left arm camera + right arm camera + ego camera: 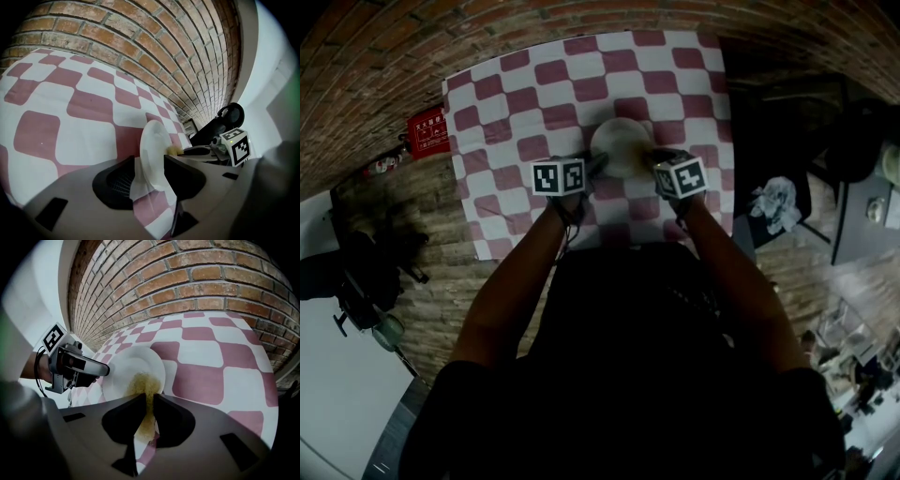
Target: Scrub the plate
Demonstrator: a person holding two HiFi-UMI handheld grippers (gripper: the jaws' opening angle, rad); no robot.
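**Q:** What does the head view show?

**A:** Seen from above, a pale plate [622,142] sits over a red-and-white checked cloth [534,84]. The left gripper [598,165] meets the plate's near-left edge. The right gripper [656,159] comes in at its near-right edge. The two tools face each other across the plate, close together.

**Q:** And the left gripper view?

**A:** The plate [153,145] stands edge-on directly between this gripper's jaws, which are clamped narrowly on its rim. On the plate's far face a yellow scouring pad [173,150] touches it, with the right gripper [199,151] just behind the pad. Whether the plate's lower edge rests on the cloth cannot be told.

**Q:** The right gripper view?

**A:** Its jaws are almost together, pinching the scouring pad [143,387]. The pad sticks out ahead of the tips and presses against the plate [124,369]. The left gripper [93,369] grips the rim off to this tool's left.

**Q:** Which step is this?

**A:** It looks like the scrubbing itself, with one tool steadying the plate and the other holding the pad on its surface.

**Q:** What does the next move call for?

**A:** Probably sweeping the pad across the plate's face under light pressure. The left clamp would need to stay firm so the plate does not twist or slip free.
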